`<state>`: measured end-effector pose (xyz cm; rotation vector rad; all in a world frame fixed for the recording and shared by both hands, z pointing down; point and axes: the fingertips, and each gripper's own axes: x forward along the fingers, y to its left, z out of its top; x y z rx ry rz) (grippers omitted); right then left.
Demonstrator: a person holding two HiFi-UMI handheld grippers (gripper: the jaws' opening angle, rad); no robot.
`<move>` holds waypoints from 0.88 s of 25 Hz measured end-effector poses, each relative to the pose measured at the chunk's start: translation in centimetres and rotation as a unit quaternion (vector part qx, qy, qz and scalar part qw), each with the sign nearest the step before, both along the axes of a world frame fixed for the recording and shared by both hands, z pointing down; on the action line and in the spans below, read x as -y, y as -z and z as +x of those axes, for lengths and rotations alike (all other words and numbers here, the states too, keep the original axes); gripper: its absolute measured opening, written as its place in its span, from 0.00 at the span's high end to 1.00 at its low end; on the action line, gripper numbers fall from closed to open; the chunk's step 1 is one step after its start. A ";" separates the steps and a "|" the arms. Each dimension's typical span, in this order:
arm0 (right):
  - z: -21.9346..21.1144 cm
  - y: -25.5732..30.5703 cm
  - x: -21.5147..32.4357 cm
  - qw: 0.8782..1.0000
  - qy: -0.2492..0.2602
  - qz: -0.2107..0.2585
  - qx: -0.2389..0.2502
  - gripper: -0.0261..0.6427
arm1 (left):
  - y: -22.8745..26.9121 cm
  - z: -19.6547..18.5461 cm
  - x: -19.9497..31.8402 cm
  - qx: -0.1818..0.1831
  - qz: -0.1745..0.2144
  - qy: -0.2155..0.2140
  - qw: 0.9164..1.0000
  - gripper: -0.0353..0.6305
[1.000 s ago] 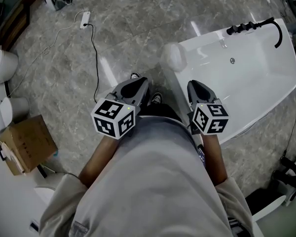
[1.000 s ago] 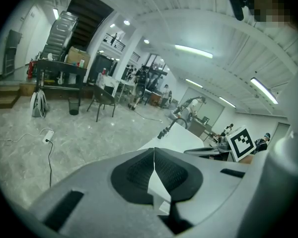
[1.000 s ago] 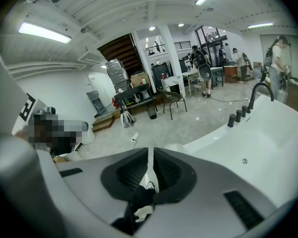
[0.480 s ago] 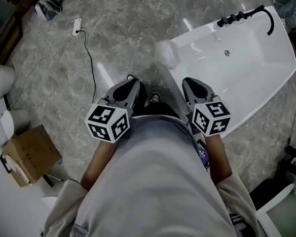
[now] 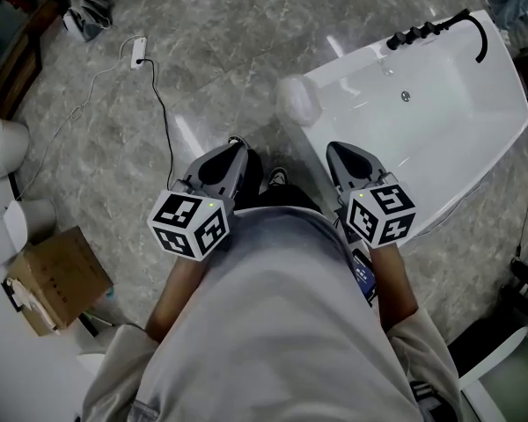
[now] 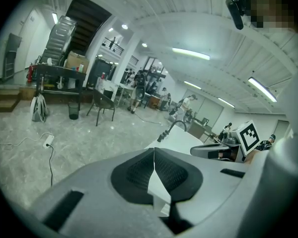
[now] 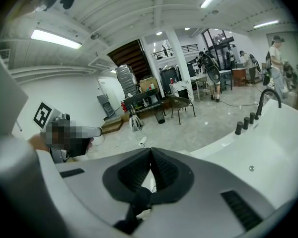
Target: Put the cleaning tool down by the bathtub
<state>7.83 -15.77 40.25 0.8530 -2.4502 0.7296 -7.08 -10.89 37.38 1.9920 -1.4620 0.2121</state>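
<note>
In the head view I stand at the near-left corner of a white bathtub [image 5: 440, 121]. A black faucet [image 5: 436, 29] sits on its far rim. A pale rounded thing [image 5: 297, 98] rests at the tub's corner, too blurred to tell what it is. My left gripper [image 5: 236, 143] points over the floor, shut, with nothing in it. My right gripper [image 5: 339, 148] points at the tub's edge; its jaws have just been closing and now stand shut with nothing between them. The left gripper view shows the left gripper [image 6: 154, 150] with its pads meeting. The right gripper view shows the same for the right gripper [image 7: 150, 150], with the bathtub [image 7: 258, 148] beyond.
Grey marbled floor all round. A white power strip [image 5: 138, 49] with a black cable lies far left. A cardboard box [image 5: 57, 280] and white containers [image 5: 0, 143] stand by the left edge. The person's shoes [image 5: 277, 176] show between the grippers. People and furniture stand far off.
The head view has shifted a little, so the tub and floor sit slightly higher and further left. Both grippers stay side by side before the body.
</note>
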 end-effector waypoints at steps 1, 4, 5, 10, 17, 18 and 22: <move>0.0 0.0 0.0 1.000 0.001 -0.001 0.000 0.94 | 0.0 0.0 0.0 0.000 0.001 0.000 1.000 0.93; 0.2 -0.3 -0.2 1.000 0.003 -0.004 -0.007 0.94 | 0.0 0.1 -0.1 -0.001 0.001 0.000 1.000 0.93; 0.3 -0.4 -0.2 1.000 0.003 -0.006 -0.011 0.94 | -0.1 0.2 -0.1 -0.002 0.001 -0.001 1.000 0.93; 0.6 -0.7 -0.4 1.000 0.006 -0.006 -0.018 0.94 | -0.2 0.5 -0.3 -0.005 -0.001 -0.002 1.000 0.93; 0.4 -0.5 -1.0 1.000 0.023 -0.004 -0.017 0.94 | -0.4 0.7 -0.6 -0.015 -0.008 -0.001 1.000 0.93; 0.3 -0.6 -1.2 1.000 0.026 -0.004 -0.018 0.94 | -0.5 0.7 -0.7 -0.018 -0.010 0.000 1.000 0.93; 0.4 -1.1 -1.5 0.999 0.031 -0.004 -0.029 0.94 | -0.7 0.9 -0.8 -0.020 -0.011 -0.001 1.000 0.93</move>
